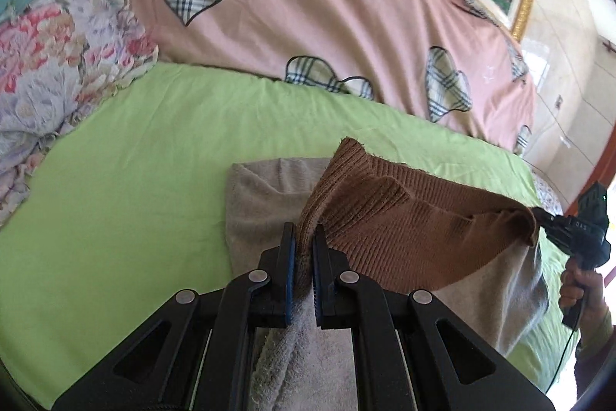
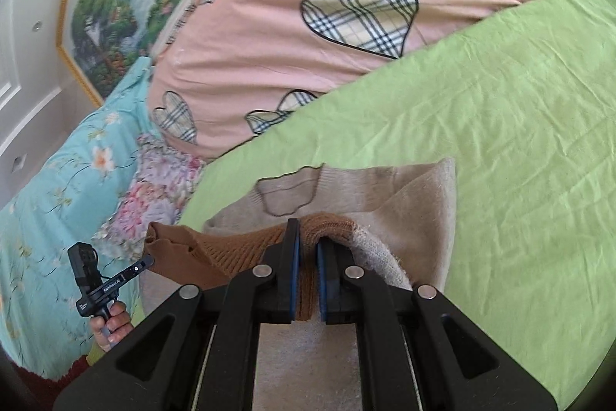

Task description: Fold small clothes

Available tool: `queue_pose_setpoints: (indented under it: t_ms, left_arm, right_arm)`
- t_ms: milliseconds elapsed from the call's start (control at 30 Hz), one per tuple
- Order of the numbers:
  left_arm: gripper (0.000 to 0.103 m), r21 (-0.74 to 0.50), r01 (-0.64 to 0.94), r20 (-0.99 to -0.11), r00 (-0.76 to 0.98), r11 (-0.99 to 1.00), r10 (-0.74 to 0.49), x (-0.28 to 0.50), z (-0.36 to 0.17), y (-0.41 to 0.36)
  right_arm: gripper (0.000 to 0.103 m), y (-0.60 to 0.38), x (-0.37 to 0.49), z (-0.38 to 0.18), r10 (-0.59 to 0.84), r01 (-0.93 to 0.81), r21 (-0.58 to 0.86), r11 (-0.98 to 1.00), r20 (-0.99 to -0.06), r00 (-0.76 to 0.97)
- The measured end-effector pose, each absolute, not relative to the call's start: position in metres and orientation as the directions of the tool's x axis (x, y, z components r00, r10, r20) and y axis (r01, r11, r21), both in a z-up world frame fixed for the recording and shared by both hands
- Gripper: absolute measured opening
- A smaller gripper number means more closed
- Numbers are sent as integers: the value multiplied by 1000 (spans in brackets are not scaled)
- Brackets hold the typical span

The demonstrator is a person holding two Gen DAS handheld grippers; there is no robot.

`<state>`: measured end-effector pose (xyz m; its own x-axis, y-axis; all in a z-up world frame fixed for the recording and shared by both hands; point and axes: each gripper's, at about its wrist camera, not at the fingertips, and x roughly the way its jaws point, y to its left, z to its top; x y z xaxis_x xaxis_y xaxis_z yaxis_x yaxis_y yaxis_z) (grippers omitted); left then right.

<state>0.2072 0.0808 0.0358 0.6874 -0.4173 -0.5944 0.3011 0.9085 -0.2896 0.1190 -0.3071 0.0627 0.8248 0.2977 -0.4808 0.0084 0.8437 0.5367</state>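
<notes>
A small knit garment, beige with a brown ribbed hem [image 1: 404,218], lies partly on the green sheet [image 1: 134,160]. My left gripper [image 1: 304,237] is shut on one end of the brown hem. My right gripper [image 2: 308,241] is shut on the other end of that hem [image 2: 231,249]. The hem hangs stretched and lifted between the two, above the beige body [image 2: 385,195], which carries an outlined patch. Each gripper shows in the other's view: the right gripper [image 1: 546,218] at the right edge, the left gripper [image 2: 148,259] at the lower left, both held by a hand.
A pink duvet with plaid hearts [image 1: 327,6] is heaped behind the sheet. Floral bedding [image 1: 50,72] and a turquoise cover [image 2: 57,180] lie to the side. A framed landscape picture [image 2: 127,6] hangs on the wall. Bare green sheet [image 2: 539,141] stretches right of the garment.
</notes>
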Motion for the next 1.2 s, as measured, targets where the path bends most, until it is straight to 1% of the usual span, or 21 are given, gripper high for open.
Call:
queue_pose_setpoints:
  t_ms: [100, 167, 300, 367, 433, 467, 500, 533, 567, 600, 633, 700, 767, 867, 967, 1033, 1067, 1100, 1133, 1167, 1200]
  left_arm:
    - [6, -300, 251, -629, 674, 920, -388, 235, 16, 80]
    - [6, -310, 218, -652, 659, 925, -374, 254, 2, 78]
    - [8, -277, 173, -708, 628, 945, -322, 280, -18, 70]
    - [9, -263, 150, -734, 610, 953, -299, 286, -23, 69]
    - [10, -272, 155, -727, 614, 950, -309, 277, -17, 72]
    - [10, -273, 166, -718, 620, 948, -315, 268, -10, 73]
    - [10, -270, 188, -707, 627, 944, -327, 256, -3, 73]
    - [11, -271, 210, -695, 633, 939, -342, 242, 4, 70]
    - [12, -278, 240, -682, 633, 930, -367, 228, 10, 66]
    - [14, -296, 290, -665, 622, 910, -414, 210, 15, 60]
    - [17, -308, 323, -657, 608, 895, -446, 200, 18, 53]
    - [18, -333, 400, -647, 561, 854, -516, 180, 16, 30]
    - [19, -365, 468, -653, 488, 805, -579, 172, 8, 4]
    - [19, -363, 510, -679, 428, 780, -596, 179, -4, -26]
    - [18, -300, 479, -732, 439, 825, -521, 209, -15, -33]
    - [18, -302, 448, -749, 434, 841, -500, 232, -21, -25]
    - [9, -290, 418, -770, 432, 861, -469, 246, -27, -19]
    - [1, -317, 379, -785, 409, 870, -464, 264, -33, -10]
    - [2, -353, 360, -776, 402, 863, -485, 272, -34, -2]
    - [4, -366, 342, -767, 415, 866, -488, 280, -33, 5]
    - [4, -324, 307, -772, 462, 895, -437, 290, -29, 11]
  right_arm:
    - [9, -313, 142, 47, 279, 63, 544, 837, -522, 806]
    - [9, -315, 155, 38, 249, 98, 518, 850, -557, 792]
    - [9, -324, 174, 13, 219, 170, 516, 839, -608, 763]
    - [9, -328, 179, 1, 231, 193, 532, 824, -627, 744]
    - [11, -330, 175, 1, 238, 200, 545, 814, -627, 742]
    - [16, -329, 169, 6, 233, 192, 545, 816, -614, 754]
    - [27, -328, 163, 12, 221, 188, 537, 823, -606, 764]
    - [34, -324, 154, 20, 193, 185, 512, 839, -597, 779]
    - [45, -318, 144, 30, 166, 174, 485, 857, -581, 797]
    - [47, -311, 135, 38, 161, 147, 465, 873, -558, 814]
    - [47, -301, 126, 45, 186, 97, 451, 887, -543, 819]
    - [47, -276, 125, 48, 270, -5, 431, 902, -556, 786]
    - [47, -240, 133, 41, 367, -137, 392, 909, -603, 709]
    - [47, -197, 152, 27, 471, -302, 362, 882, -674, 569]
    - [47, -184, 178, 11, 480, -334, 352, 874, -733, 483]
    - [47, -198, 202, -2, 444, -260, 360, 896, -759, 476]
    - [42, -207, 210, -7, 433, -225, 370, 901, -766, 476]
    - [35, -219, 222, -14, 416, -171, 382, 908, -777, 472]
    - [27, -230, 231, -18, 395, -124, 386, 914, -780, 486]
    - [15, -239, 238, -20, 377, -91, 387, 918, -777, 504]
    - [12, -248, 244, -21, 353, -56, 383, 922, -773, 527]
